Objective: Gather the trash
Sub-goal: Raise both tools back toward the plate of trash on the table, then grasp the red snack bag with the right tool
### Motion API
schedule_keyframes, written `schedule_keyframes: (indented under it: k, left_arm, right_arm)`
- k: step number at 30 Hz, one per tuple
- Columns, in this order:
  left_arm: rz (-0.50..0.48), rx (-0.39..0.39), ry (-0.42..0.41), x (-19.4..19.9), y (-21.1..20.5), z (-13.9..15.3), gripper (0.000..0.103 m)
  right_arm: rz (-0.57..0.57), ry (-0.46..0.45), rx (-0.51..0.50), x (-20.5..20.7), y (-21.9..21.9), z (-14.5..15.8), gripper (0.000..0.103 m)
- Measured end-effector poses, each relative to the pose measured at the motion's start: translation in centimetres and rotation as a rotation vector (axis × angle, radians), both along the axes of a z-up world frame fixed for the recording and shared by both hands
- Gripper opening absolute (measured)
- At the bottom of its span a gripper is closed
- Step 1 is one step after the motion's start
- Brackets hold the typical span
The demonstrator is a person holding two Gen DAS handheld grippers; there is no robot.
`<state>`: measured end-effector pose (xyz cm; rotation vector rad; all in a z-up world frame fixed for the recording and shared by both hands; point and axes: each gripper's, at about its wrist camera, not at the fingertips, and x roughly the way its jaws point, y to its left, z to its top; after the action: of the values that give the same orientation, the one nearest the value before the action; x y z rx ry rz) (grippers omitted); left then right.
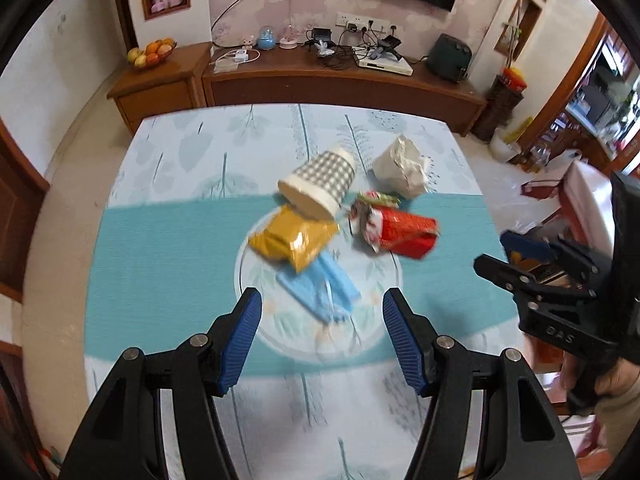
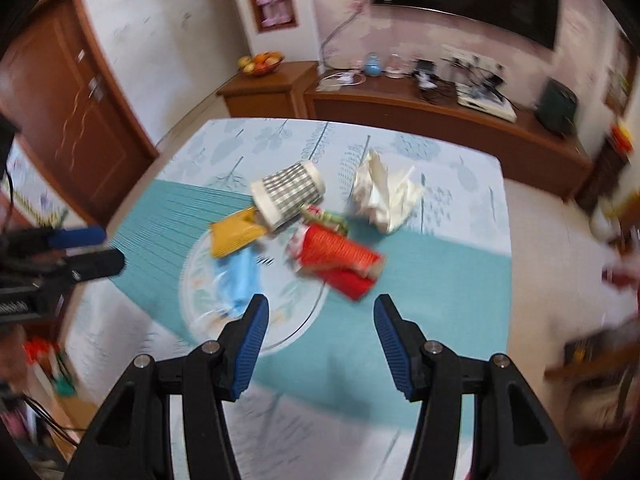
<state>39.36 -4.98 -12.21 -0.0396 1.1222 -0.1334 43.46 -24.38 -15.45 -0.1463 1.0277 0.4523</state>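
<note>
A pile of trash lies mid-table: a tipped checked paper cup (image 1: 320,180) (image 2: 288,196), a yellow packet (image 1: 294,240) (image 2: 236,234), a blue face mask (image 1: 320,288) (image 2: 238,280), a red wrapper (image 1: 400,230) (image 2: 340,264) and crumpled white paper (image 1: 402,170) (image 2: 384,192). My left gripper (image 1: 322,312) is open and empty above the table, just short of the mask. My right gripper (image 2: 320,316) is open and empty, just short of the red wrapper. The right gripper also shows at the right edge of the left wrist view (image 1: 516,256).
The table (image 1: 160,240) carries a teal and white leaf-print cloth. A wooden sideboard (image 1: 340,84) with cables, devices and a fruit bowl (image 1: 150,54) stands behind it. A wooden door (image 2: 72,112) is at the left. The left gripper shows at the left of the right wrist view (image 2: 72,252).
</note>
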Motion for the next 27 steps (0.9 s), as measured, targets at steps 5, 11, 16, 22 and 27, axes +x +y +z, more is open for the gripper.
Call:
schedule_keyframes:
  k: [5,11,16,22,27]
  left_arm:
    - [-0.067,0.093,0.021,4.7,-1.8,-1.2,0.062]
    - [-0.124,0.14,0.058,8.7,-2.5,-3.4,0.062]
    - [-0.149,0.141,0.095,10.8,-2.7,-5.6,0.062]
    - [-0.171,0.146,0.106,12.6,-3.7,-7.1,0.062]
    - [-0.187,0.155,0.1,14.1,-4.8,-7.7,0.062]
  right_arm:
    - [0.132,0.033,-0.054,4.1,1.4,-3.5,0.055]
    - [0.267,0.076,-0.124,6.0,2.9,-7.4,0.055]
    - [0.341,0.086,-0.153,6.1,3.6,-9.0,0.055]
    - [0.381,0.109,-0.106,5.6,3.2,-9.3,0.042]
    - [0.365,0.135,-0.005,5.1,1.8,-8.8,0.032]
